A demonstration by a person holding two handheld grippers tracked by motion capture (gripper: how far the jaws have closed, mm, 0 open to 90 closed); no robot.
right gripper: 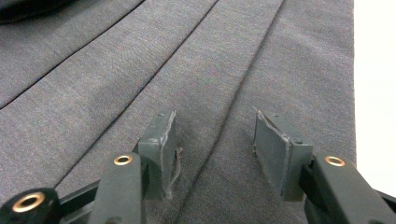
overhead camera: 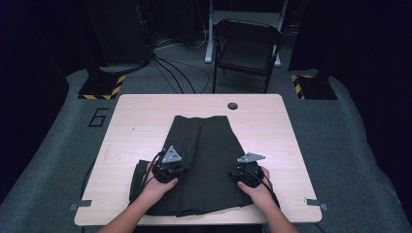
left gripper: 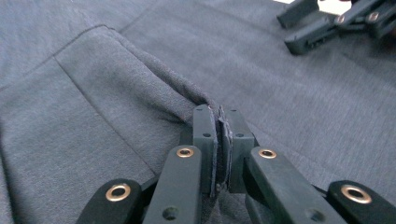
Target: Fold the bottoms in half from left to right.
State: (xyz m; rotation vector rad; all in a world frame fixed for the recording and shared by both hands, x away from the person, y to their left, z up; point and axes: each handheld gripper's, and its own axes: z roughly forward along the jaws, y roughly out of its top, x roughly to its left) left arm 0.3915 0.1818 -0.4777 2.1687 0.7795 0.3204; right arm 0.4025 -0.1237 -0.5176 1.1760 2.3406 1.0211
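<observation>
Fig.: dark pleated skirt [overhead camera: 206, 160] flat on the tabletop [overhead camera: 136, 121], seen from the high view. Its long axis runs away from you: narrow waist end points to the far edge, wide hem end lies at the near edge, just under your wrists. Pleat lines run along that same axis, fanning a bit toward the hem.

Left claw [overhead camera: 171, 171]: jaws pinched tight on a raised fold of the skirt's left side; in the left gripper view the cloth [left gripper: 140, 93] rises in a ridge straight into the closed pads. The fold lies left of the skirt's centre line, so carrying it over means going right, across the long axis, toward your other hand.

Right claw [right gripper: 212, 140]: jaws apart, nothing between them, pads hanging just over the cloth. In the right gripper view the pleats [right gripper: 187, 70] run lengthwise ahead of the jaws and the bare tabletop shows at the right margin, so the skirt's right edge is just beside that claw, on its outer side.

Nearer hand, judged: left for the fold, since it already has the cloth; right for the right edge.
</observation>
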